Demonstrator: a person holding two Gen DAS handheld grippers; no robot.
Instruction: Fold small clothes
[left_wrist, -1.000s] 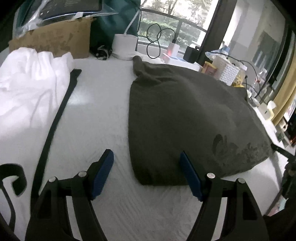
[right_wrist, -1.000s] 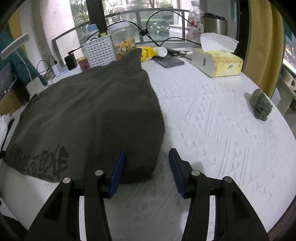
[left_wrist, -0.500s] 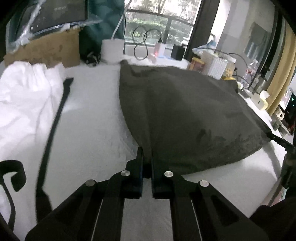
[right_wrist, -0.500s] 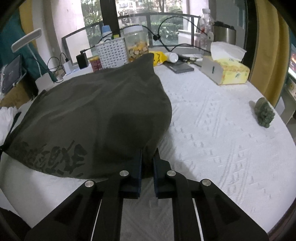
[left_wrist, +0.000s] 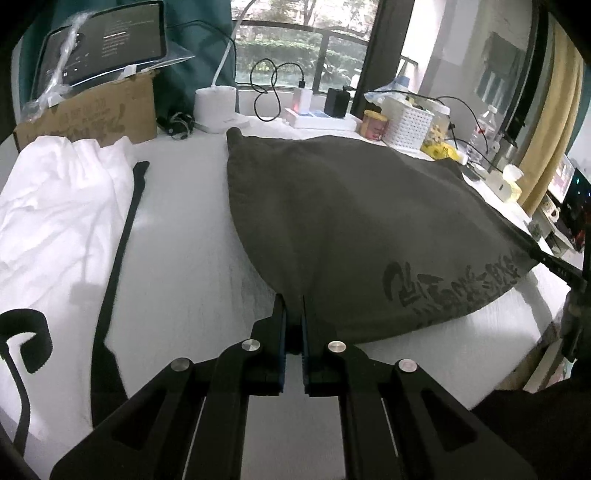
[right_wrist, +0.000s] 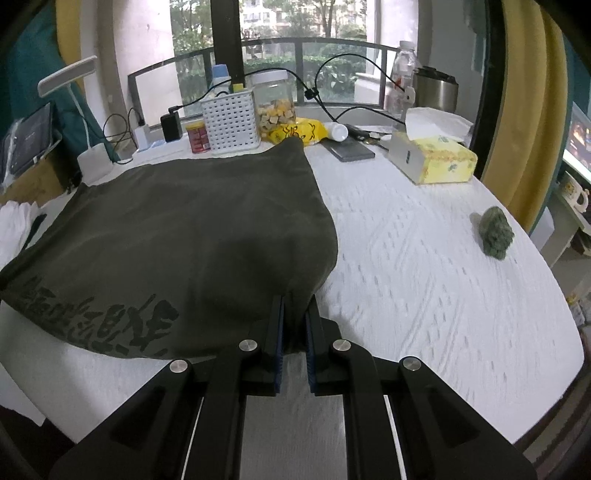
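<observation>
Left wrist, right wrist: both jaws clamped on near corners of dark olive shirt (left_wrist: 332, 206), (right_wrist: 192, 229).

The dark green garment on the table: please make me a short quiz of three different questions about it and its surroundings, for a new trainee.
1. True or false: both grippers are shut on the near edge of the dark green garment.
2. Multiple choice: what lies on the white table cover to the right of the garment in the right wrist view? A) a small green knitted lump B) a red mug C) a pair of scissors
3. Fill in: in the left wrist view, the crumpled cloth to the left of the black strap is ____ in colour.

Key: 1. True; the left gripper and the right gripper each pinch a corner. 2. A. 3. White.
</observation>
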